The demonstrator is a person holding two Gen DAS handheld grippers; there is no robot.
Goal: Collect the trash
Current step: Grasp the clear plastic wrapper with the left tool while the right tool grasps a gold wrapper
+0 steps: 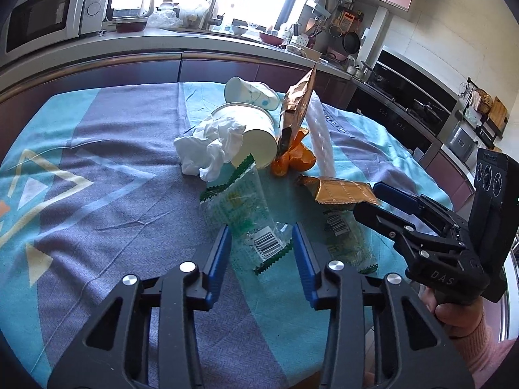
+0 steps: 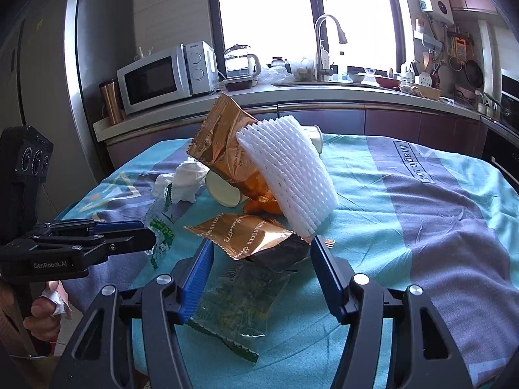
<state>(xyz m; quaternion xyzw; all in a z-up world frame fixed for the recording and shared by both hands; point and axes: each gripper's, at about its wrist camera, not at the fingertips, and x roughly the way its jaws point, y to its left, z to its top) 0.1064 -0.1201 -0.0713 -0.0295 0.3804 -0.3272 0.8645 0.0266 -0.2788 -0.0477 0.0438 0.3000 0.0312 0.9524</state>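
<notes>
Trash lies heaped on the table's blue and grey cloth point(image 1: 97, 201). My left gripper point(image 1: 261, 236) is open, its jaws on either side of a clear green-edged wrapper point(image 1: 246, 214). Behind that lie a crumpled tissue point(image 1: 211, 146), two paper cups point(image 1: 256, 133), orange peel point(image 1: 292, 159), a standing gold bag point(image 1: 300, 100) and a white foam net point(image 1: 319, 136). My right gripper point(image 2: 262, 246) is open around a flat gold wrapper point(image 2: 246, 231), with another clear green wrapper point(image 2: 240, 304) beneath it. The foam net point(image 2: 292, 175) stands just beyond its right jaw.
The kitchen counter point(image 2: 324, 92) runs behind the table with a microwave point(image 2: 162, 76), kettle point(image 2: 240, 61) and sink tap point(image 2: 324, 42). A fridge point(image 2: 65, 64) stands at the left. A stove and oven point(image 1: 405, 97) are at the right.
</notes>
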